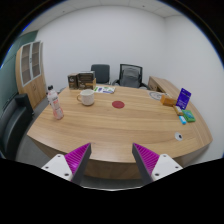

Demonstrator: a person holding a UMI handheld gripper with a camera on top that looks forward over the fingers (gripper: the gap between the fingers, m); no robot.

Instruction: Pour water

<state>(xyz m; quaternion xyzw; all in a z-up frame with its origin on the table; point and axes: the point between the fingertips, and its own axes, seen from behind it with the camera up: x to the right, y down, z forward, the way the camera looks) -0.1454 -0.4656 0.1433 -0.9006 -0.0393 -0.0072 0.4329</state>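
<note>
A clear plastic bottle [54, 103] with a pale pink label stands on the left side of the wooden oval table [120, 125]. A white mug [86, 97] stands a little beyond and to the right of it. My gripper [112, 160] is open and empty, held above the near edge of the table, well back from both. Its two fingers with magenta pads [76, 158] stand wide apart, with only bare tabletop between them.
A red coaster [119, 103] lies mid-table. Boxes [79, 80] and papers [104, 90] sit at the far end. A purple box [183, 97] and small teal items [186, 118] lie at the right. Office chairs [128, 75] stand behind the table, another [13, 120] at the left.
</note>
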